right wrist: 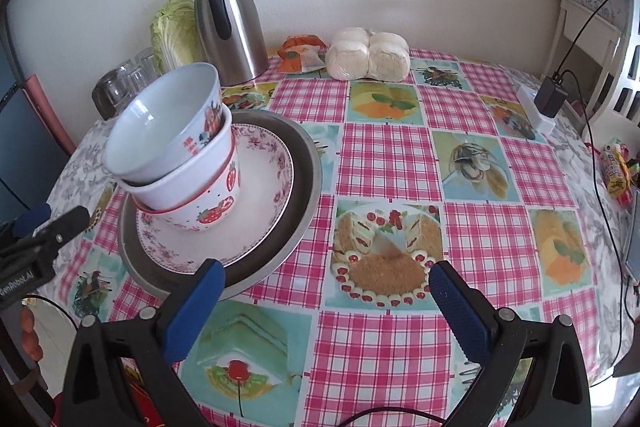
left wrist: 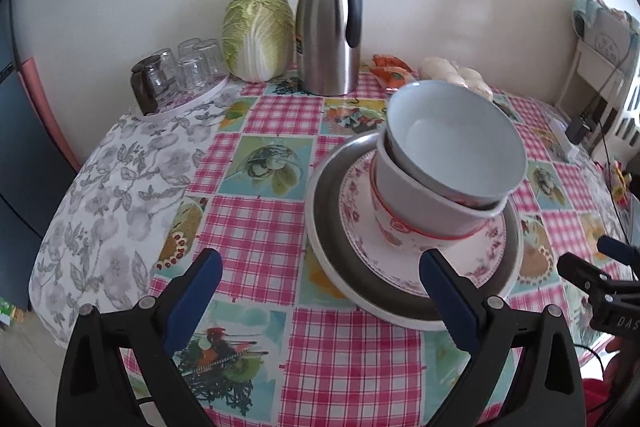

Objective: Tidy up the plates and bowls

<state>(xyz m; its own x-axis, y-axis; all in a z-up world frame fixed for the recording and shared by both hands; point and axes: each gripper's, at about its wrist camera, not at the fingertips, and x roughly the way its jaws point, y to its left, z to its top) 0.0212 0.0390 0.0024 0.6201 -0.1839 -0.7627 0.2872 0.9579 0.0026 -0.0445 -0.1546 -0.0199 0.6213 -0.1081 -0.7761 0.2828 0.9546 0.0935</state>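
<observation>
A stack stands on the table: a metal plate (left wrist: 324, 223) (right wrist: 308, 171) at the bottom, a floral plate (left wrist: 360, 203) (right wrist: 264, 187) on it, then a strawberry-patterned bowl (left wrist: 404, 195) (right wrist: 212, 199), and a white bowl (left wrist: 456, 143) (right wrist: 160, 131) tilted on top. My left gripper (left wrist: 320, 267) is open and empty, just left of and in front of the stack. My right gripper (right wrist: 326, 273) is open and empty, to the stack's right. Each gripper shows at the edge of the other's view, the right one (left wrist: 600, 267) and the left one (right wrist: 52, 223).
A steel thermos jug (left wrist: 330, 27) (right wrist: 230, 23), a cabbage (left wrist: 258, 33) (right wrist: 176, 27), a tray of glasses (left wrist: 180, 71), wrapped buns (right wrist: 368, 55) and an orange packet (right wrist: 300, 55) stand along the wall. A charger and cable (right wrist: 550, 99) lie at the right edge.
</observation>
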